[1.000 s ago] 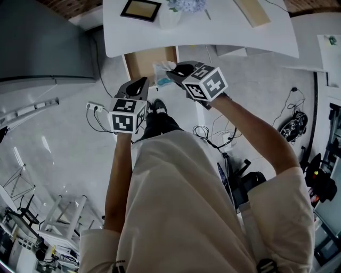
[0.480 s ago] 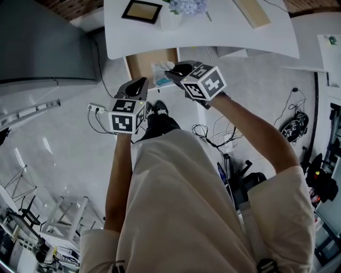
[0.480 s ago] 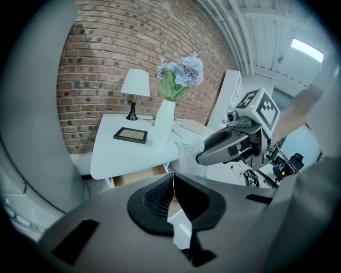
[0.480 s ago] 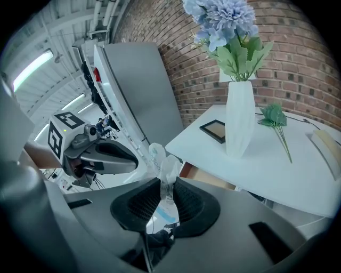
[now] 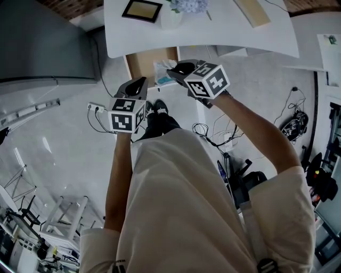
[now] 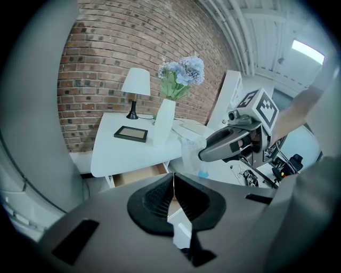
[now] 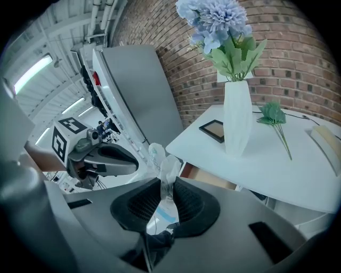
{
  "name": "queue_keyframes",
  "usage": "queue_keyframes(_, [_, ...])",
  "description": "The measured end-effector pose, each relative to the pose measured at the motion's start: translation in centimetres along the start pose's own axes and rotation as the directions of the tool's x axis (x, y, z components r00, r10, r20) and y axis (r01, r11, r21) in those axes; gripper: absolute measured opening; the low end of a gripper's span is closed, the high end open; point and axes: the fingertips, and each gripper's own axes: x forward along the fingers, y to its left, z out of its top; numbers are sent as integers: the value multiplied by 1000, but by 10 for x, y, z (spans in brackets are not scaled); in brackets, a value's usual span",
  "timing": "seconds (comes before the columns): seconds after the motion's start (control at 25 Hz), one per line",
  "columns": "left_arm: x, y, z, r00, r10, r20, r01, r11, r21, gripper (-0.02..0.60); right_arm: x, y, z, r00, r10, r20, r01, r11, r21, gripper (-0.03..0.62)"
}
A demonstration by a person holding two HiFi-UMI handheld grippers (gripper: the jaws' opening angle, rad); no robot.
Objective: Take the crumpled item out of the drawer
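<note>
the right tongs [image 7: 166,198] pinch a crumpled clear wrapper [image 7: 168,173] between nearly closed pads. it hangs in the air just in front of the counter [image 5: 224,32] edge, over the right front corner of the open drawer [image 5: 144,62], upper middle of the head view. the left tongs [image 6: 173,198] are closed with nothing between them, lower left of the drawer front and apart from it. bare floor [image 5: 69,144] spreads below the drawer. a grey cabinet [image 5: 42,42] fills the upper left, beside the counter. on the counter, back from its edge, stand a white vase [image 7: 237,120] and a picture frame [image 5: 140,9]. cables [image 5: 213,136] lie on the floor at centre right.
</note>
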Motion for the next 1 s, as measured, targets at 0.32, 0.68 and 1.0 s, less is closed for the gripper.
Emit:
queue_keyframes(0.32, [0,0,1,1000,-1,2,1,1000,3,17,1,0,-3,1000,3,-14,-3,1000,-12,92])
queue_keyframes(0.68, [2,-2,-2,1000,8,4,-8,1000,-2,17,1,4,-5,1000,10,-20,-11,1000,-18,89])
queue_keyframes(1.0, [2,-6,-3,1000,4,3,-4,1000,1,17,3,11,-10,999,32,-33,-33,999,-35,89])
